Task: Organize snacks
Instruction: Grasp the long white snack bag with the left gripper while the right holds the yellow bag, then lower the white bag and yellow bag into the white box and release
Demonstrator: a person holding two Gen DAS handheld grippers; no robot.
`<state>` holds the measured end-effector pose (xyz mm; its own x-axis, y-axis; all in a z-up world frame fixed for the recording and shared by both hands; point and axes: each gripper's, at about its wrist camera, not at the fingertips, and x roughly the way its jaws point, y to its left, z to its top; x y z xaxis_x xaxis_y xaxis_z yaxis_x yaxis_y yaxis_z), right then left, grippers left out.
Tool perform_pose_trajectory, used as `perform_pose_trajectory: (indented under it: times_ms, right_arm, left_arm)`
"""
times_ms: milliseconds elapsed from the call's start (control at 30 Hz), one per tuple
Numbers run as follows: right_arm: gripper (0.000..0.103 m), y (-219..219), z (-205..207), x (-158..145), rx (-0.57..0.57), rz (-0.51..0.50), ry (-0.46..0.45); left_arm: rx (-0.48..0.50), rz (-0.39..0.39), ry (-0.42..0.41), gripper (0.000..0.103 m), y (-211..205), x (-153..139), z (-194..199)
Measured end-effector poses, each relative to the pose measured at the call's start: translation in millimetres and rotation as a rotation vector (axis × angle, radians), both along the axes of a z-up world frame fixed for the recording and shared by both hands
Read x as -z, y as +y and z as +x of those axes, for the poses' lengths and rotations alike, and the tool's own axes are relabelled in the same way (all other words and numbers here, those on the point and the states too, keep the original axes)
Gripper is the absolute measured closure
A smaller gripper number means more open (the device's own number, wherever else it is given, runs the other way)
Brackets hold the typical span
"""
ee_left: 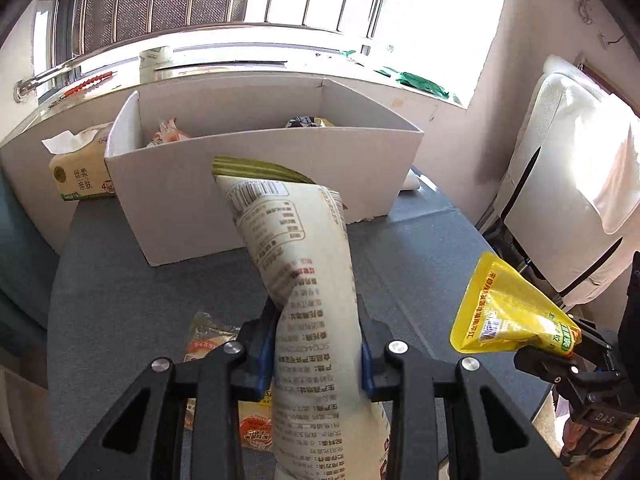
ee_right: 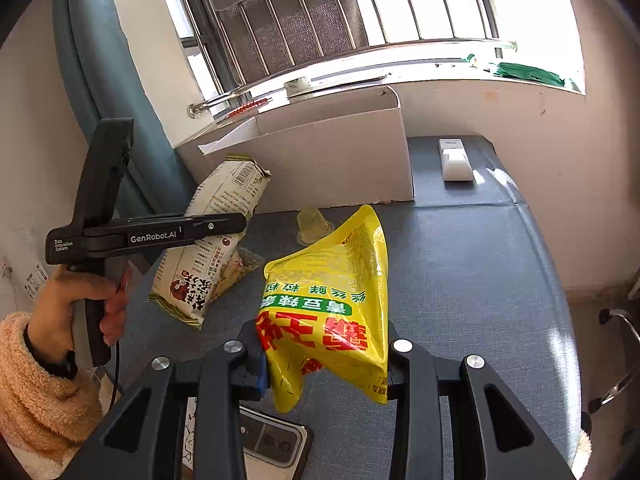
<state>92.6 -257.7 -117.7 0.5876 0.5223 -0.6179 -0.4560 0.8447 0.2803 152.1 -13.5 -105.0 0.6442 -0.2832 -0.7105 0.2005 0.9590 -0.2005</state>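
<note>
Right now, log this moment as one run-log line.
left hand-held gripper: shut on cream snack bag | right hand-held gripper: shut on yellow snack bag | cardboard box: ahead, holds snacks

Tissue pack [ee_left: 78,178] left of cardboard wall, white sheet sticking up from top. Barred window [ee_right: 340,12] above pale sill [ee_right: 440,76]; green item [ee_right: 528,71] lying on sill at right end. White remote-like device [ee_right: 456,160] flat on blue-grey table [ee_right: 480,280], right of cardboard, near far edge. Phone [ee_right: 272,444] flat on table at near edge, camera side up. White chair [ee_left: 568,184] beside table, against wall.
</note>
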Motion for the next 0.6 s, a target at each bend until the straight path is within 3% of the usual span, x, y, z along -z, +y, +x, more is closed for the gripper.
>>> perform_pose_trajectory:
  times_ms: [267, 367, 467, 600]
  right_arm:
    - [0.065, 13.3, 24.1, -34.7, -0.034, 0.051, -0.064]
    - [0.065, 26.1, 40.7, -53.0, -0.052, 0.023, -0.109]
    - [0.065, 34.4, 68.9, -73.1, -0.067, 0.06, -0.117]
    - [0.066, 51.0, 119.2, -96.8, -0.059, 0.063, -0.132]
  left_arm:
    - [-0.088, -0.117, -0.141, 0.067, 54.5, -58.1, -18.1]
    - [-0.115, -0.16, -0.174, 0.067, 74.7, -73.8, -4.6]
    - [-0.127, -0.163, -0.202, 0.067, 83.8, -89.7, 18.9]
    - [-0.115, -0.188, -0.187, 0.067, 93.9, -107.6, 73.5]
